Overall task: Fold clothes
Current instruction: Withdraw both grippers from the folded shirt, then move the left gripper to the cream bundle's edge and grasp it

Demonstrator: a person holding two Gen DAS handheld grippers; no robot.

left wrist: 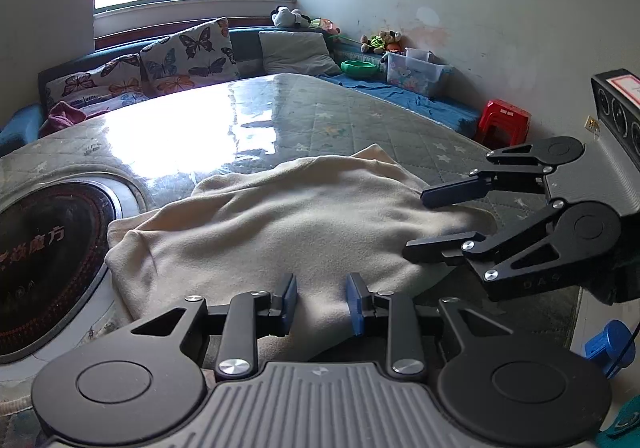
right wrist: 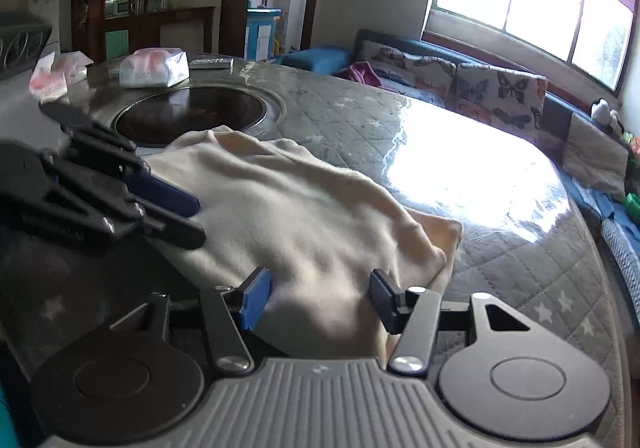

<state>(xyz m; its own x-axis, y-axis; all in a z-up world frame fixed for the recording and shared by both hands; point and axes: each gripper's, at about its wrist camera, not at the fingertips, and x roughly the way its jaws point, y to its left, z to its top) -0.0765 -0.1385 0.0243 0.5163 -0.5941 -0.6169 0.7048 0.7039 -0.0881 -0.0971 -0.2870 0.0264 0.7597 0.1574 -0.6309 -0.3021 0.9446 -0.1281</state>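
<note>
Left gripper fingers parted, narrow gap, nothing clamped; cream garment lies just ahead and under tips. Right gripper fingers spread wide, near edge of same garment between and beneath them, not pinched. Garment rumpled, spread flat on quilted table cover, beyond both finger pairs. Dark round hotplate past garment's far edge in right view. Tissue pack further off behind hotplate.
</note>
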